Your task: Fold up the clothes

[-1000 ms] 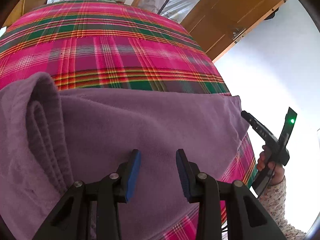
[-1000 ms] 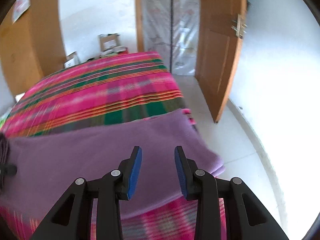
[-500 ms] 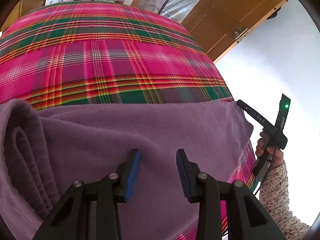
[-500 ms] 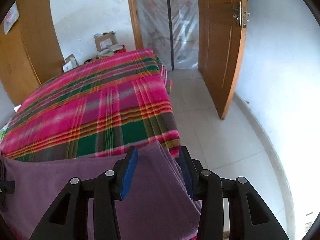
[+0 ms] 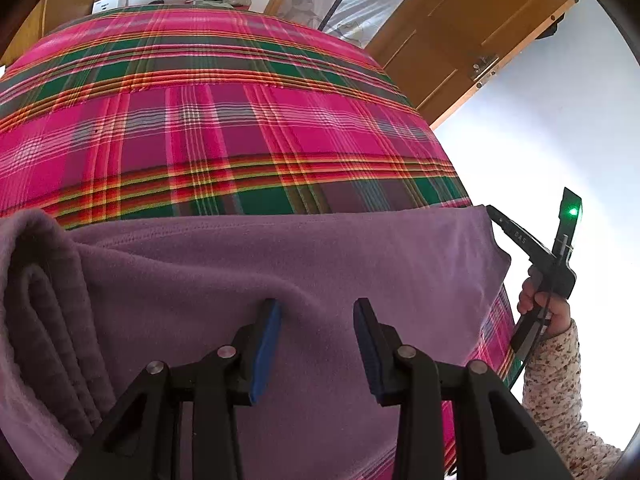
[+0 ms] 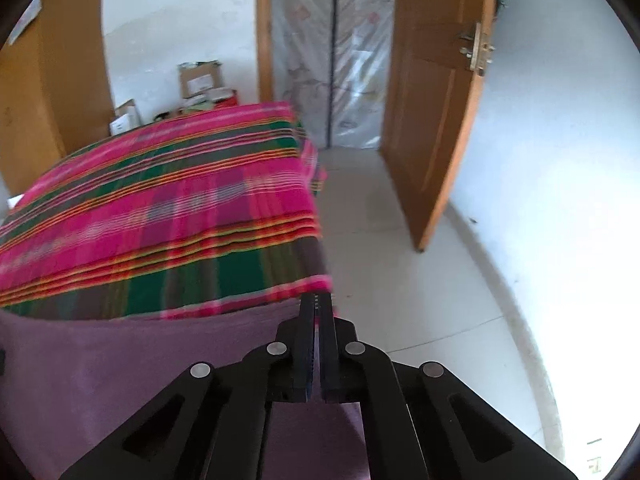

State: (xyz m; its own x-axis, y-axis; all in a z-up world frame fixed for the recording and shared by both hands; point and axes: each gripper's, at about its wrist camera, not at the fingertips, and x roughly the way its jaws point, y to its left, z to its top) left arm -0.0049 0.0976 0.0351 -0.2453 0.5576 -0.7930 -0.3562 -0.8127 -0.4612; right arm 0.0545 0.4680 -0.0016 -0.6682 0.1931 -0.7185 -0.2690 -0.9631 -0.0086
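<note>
Since the frame half a second earlier, the right gripper [image 6: 319, 312] has closed: its fingers [image 6: 307, 344] now meet at the far right corner of the purple fleece garment [image 5: 304, 280], apparently pinching its edge, though motion blur obscures the contact. The left gripper [image 5: 316, 320] hovers over the garment's middle, fingers [image 5: 267, 336] spread apart and holding nothing. The garment lies across the near end of the plaid-covered bed [image 5: 224, 120], folded layers bunched at left. Cardboard boxes [image 6: 200, 80], contents indistinct, stand beyond the bed.
</note>
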